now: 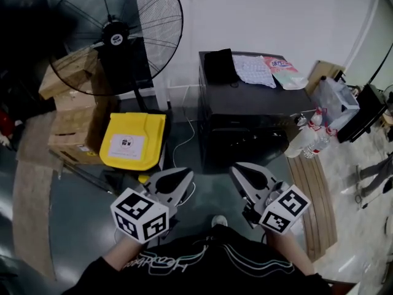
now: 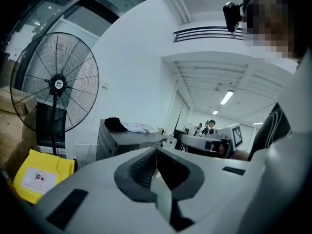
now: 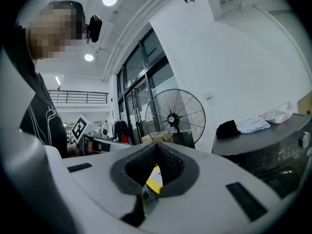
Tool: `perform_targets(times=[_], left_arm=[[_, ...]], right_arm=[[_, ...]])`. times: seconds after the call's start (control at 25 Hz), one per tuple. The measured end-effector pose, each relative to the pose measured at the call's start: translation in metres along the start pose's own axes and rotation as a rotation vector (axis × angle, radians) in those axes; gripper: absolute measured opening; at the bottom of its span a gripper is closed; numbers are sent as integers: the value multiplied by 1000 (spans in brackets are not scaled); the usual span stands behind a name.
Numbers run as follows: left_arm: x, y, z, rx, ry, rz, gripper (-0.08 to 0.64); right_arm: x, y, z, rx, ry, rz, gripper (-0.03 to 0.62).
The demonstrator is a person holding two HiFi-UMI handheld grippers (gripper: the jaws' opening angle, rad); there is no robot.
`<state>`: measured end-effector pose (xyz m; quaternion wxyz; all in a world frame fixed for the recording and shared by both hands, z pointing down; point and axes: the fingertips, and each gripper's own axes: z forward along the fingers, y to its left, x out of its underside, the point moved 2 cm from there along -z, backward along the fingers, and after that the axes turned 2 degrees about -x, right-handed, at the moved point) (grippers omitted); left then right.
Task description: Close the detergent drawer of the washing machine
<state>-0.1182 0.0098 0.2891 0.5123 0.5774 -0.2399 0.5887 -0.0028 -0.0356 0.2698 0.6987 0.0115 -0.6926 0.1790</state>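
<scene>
The dark washing machine [image 1: 245,125] stands against the white wall, a little ahead of me, and I see it from above. On its lid lie a black cloth [image 1: 219,66], a patterned cloth [image 1: 253,70] and a packet. Its front is in shadow, so I cannot make out the detergent drawer. Both grippers hang close to my body, well short of the machine. The left gripper [image 1: 185,173] is shut with nothing in it, and so is the right gripper [image 1: 236,167]. The left gripper view shows the machine [image 2: 122,143] beyond its touching tips [image 2: 156,150]. In the right gripper view the machine [image 3: 273,150] is at the right.
A big black floor fan [image 1: 116,35] stands at the left, with cardboard boxes [image 1: 73,118] and a yellow case [image 1: 132,141] beside it. Plastic bottles [image 1: 316,137], a clear container [image 1: 334,100] and a wooden board [image 1: 310,195] lie to the machine's right. Other people stand far off.
</scene>
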Motion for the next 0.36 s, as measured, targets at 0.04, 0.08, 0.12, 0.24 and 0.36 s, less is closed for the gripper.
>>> perform_targets(times=[0.04, 0.08, 0.12, 0.24, 0.36], left_arm=[[1, -1, 0, 1, 2, -2, 23], [2, -1, 0, 2, 3, -4, 23], [2, -2, 1, 4, 3, -5, 23], [3, -3, 2, 10, 0, 1, 23], [5, -5, 1, 9, -1, 1, 23]], right_arm=[[1, 0, -1, 3, 1, 2, 26], [1, 0, -3, 5, 2, 5, 26], [2, -1, -4, 7, 3, 8, 26], [3, -2, -6, 11, 0, 15, 26], [6, -1, -8, 12, -2, 18, 26]])
